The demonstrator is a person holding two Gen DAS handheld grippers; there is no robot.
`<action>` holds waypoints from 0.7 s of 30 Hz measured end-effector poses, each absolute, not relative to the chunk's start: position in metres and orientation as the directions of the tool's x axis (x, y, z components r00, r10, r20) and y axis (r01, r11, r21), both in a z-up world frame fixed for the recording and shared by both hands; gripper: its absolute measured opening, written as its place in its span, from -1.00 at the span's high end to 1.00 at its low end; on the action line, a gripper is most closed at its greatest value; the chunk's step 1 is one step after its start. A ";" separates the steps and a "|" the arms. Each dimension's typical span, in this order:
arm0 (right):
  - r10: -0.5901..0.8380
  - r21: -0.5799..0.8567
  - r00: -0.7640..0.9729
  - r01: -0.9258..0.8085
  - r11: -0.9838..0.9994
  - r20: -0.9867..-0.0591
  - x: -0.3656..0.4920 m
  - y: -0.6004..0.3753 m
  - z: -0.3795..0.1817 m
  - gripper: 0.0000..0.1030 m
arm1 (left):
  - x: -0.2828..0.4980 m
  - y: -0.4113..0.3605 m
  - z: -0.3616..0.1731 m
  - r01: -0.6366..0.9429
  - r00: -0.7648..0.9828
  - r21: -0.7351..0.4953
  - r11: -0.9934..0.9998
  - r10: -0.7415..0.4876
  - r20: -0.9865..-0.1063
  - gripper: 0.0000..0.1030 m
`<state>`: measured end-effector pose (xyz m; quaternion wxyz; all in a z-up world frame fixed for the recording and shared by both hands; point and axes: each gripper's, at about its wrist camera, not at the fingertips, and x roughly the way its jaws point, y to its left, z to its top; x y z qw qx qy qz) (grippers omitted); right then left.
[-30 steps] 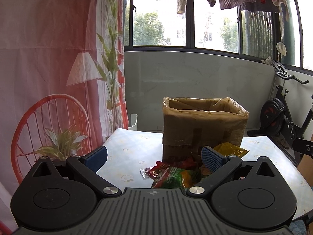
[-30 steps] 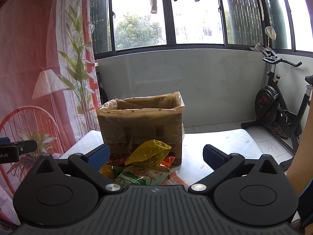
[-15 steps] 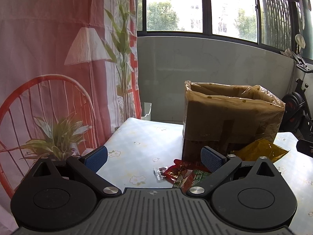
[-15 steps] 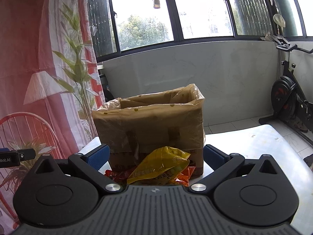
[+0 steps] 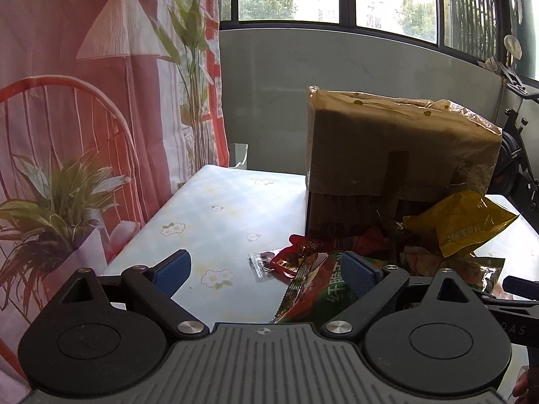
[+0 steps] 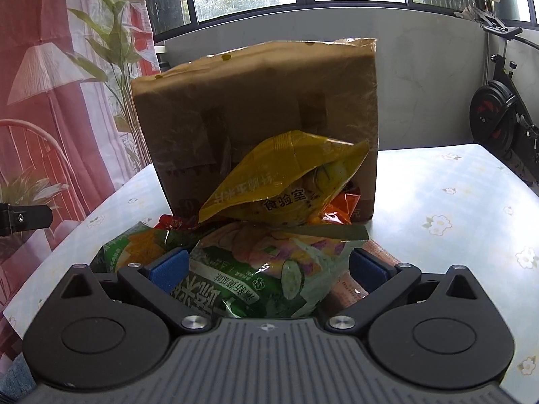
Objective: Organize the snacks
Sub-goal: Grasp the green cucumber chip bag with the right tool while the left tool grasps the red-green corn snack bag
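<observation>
Before the tall brown cardboard box (image 6: 256,128), crinkly snack packets (image 6: 262,269) lie unsorted on the surface (image 6: 454,202); both tongs, left (image 5: 266,266) and right (image 6: 266,266), gape empty.

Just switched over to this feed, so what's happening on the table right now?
A person is working both grippers toward a heap of snack packets lying in front of a cardboard box on the table. The right gripper is open, straddling a green packet without pinching it; a yellow bag leans on the box. The left gripper, open but just narrowing, holds nothing, near a red packet.
</observation>
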<state>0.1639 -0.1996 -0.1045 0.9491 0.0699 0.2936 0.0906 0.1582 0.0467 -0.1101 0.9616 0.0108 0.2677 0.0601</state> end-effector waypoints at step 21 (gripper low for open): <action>0.331 0.307 0.745 -0.178 0.935 -0.579 0.177 -0.217 -0.128 -0.73 | 0.199 0.042 -0.147 0.004 0.790 -0.068 0.998 -0.045 -0.611 -0.85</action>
